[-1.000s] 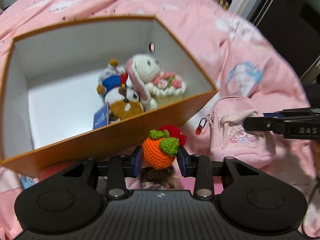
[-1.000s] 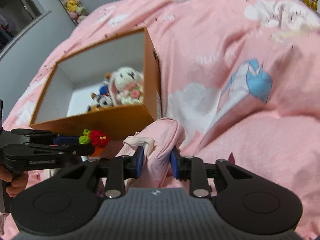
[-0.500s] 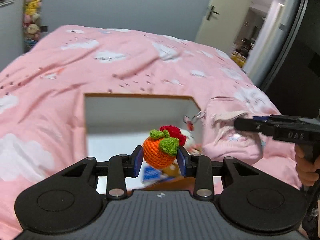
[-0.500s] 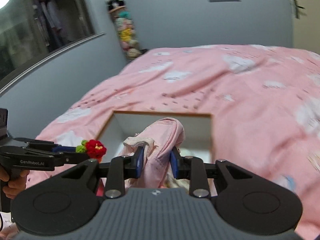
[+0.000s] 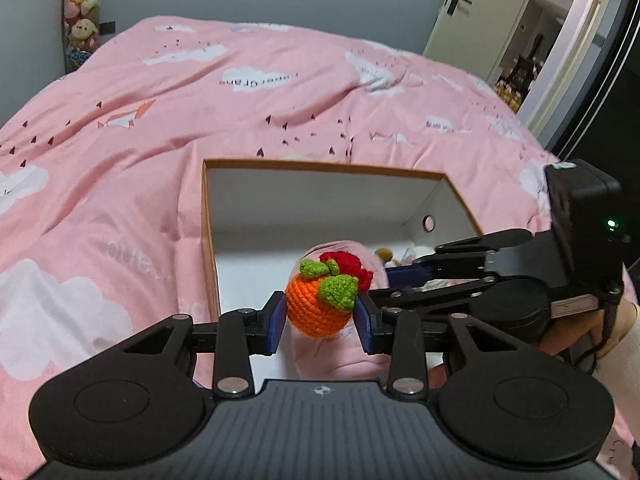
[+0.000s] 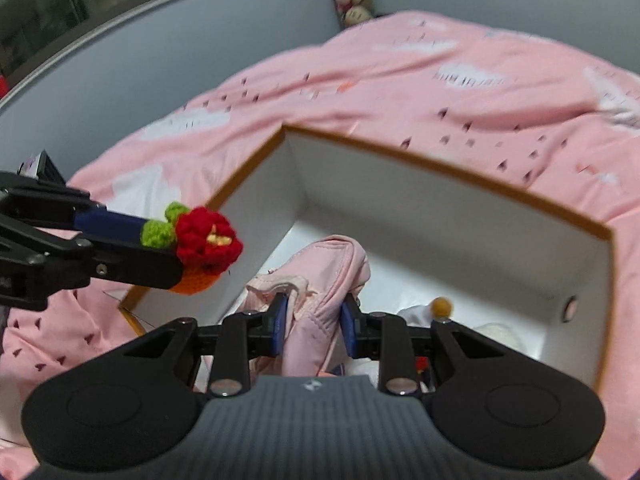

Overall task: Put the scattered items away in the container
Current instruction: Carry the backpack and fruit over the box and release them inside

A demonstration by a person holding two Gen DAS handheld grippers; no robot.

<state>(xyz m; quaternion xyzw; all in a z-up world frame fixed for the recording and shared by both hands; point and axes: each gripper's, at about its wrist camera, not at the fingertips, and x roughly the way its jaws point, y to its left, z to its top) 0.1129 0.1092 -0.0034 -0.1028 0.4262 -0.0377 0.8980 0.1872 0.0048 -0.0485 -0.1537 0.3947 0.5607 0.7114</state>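
The left tongs (image 5: 320, 322) pinch a crocheted orange fruit with green leaves and a red flower (image 5: 318, 308), held above the orange-edged white cardboard box (image 5: 320, 196) on the pink cloud-print bed quilt (image 5: 120, 168). The right tongs (image 6: 314, 326) pinch a small pink fabric pouch (image 6: 320, 276) over the box's inside.

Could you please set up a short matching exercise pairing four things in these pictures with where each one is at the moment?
Things:
1. crocheted orange
2. pink pouch
3. box
4. white plush toy

Places:
A. resting on the pink bedspread
B. clamped in the right gripper
C. lying inside the box, by its right wall
D. clamped in the left gripper

Pairs: 1-D, 2-B, 3-A, 4-C
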